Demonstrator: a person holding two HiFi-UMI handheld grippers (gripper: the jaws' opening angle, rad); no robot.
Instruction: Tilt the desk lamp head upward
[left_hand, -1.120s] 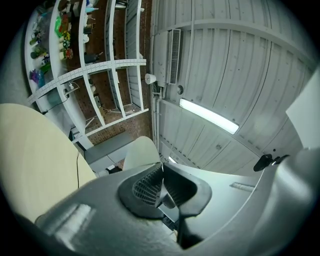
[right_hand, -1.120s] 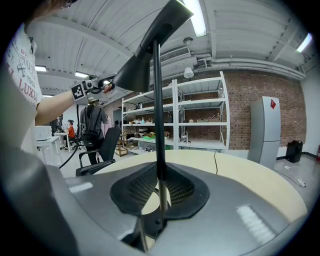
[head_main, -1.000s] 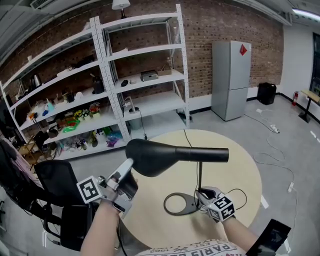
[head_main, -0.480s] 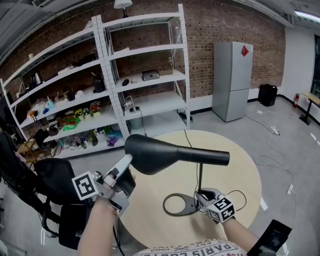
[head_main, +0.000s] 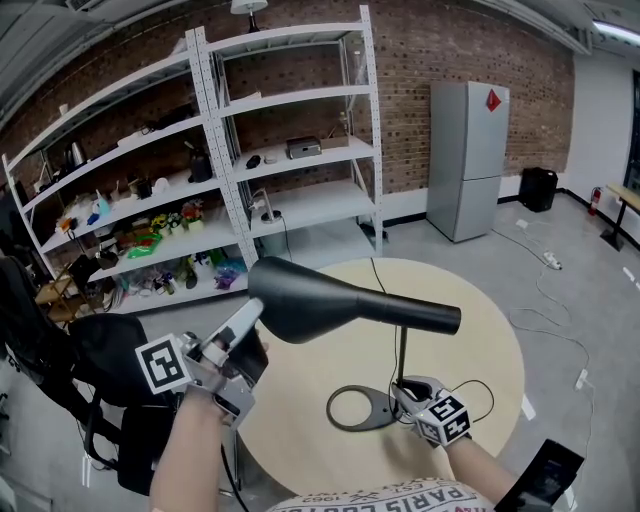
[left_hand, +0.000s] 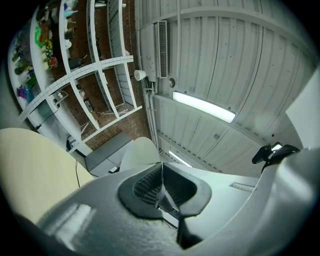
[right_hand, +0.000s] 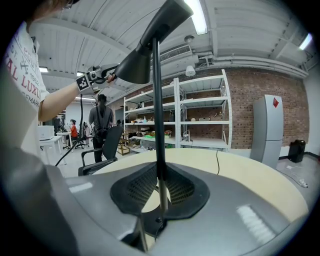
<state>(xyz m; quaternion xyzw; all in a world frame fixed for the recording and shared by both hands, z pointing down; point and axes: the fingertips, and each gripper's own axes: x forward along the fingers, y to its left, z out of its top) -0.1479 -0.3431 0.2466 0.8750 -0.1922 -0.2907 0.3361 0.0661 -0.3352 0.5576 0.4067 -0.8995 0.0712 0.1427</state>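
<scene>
Mid-tilt: the left tongs (head_main: 250, 320) pinch the rim of the lamp head (head_main: 310, 298) above the round tabletop (head_main: 485, 345) while the right tongs (head_main: 403, 388) clamp the stem (head_main: 402, 345) low down, so the next move probably calls for lifting the rim higher.

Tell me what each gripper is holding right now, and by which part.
Both hold the black desk lamp: the left gripper pinches the rim of its flared head, the right gripper clamps its thin upright stem low down.
</scene>
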